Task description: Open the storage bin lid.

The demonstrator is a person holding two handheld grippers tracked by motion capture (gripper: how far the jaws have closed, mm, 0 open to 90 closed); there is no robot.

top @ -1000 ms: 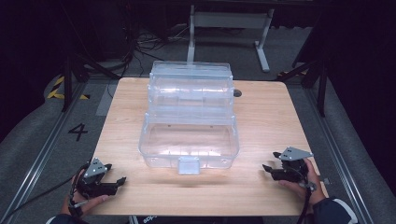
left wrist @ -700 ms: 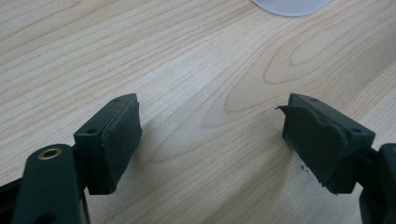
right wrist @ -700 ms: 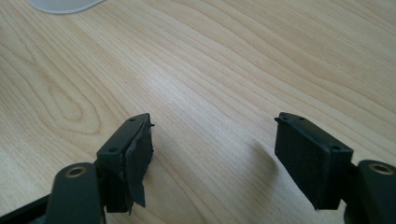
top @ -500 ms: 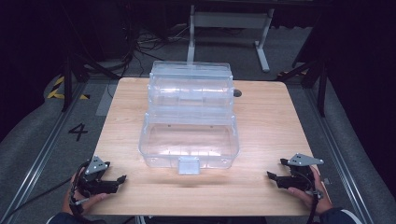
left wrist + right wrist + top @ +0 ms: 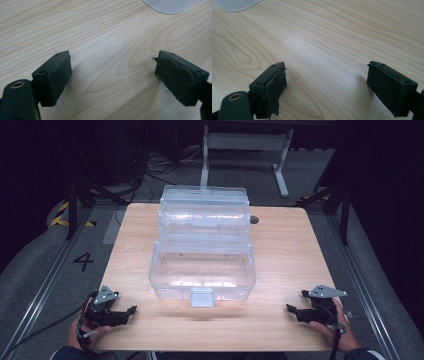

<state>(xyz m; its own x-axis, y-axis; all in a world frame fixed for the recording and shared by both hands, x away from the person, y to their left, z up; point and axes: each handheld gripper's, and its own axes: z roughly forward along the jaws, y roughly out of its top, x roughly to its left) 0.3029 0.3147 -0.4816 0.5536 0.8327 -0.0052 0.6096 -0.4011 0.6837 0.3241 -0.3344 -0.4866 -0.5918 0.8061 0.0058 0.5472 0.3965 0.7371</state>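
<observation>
Overhead, we log a clear plastic box (image 5: 202, 255) mid-table (image 5: 285, 245), lid raised, with the left gripper (image 5: 125, 312) and right gripper (image 5: 295, 309) near the front corners. Close up, we record torn finger pads (image 5: 175, 78), fingers spread wide, nothing held.

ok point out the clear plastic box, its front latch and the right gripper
clear plastic box (image 5: 202, 265), high view, on its closed lid
front latch (image 5: 202, 297), high view, middle of the tab at the near edge
right gripper (image 5: 295, 310), high view, between its open jaw tips
</observation>
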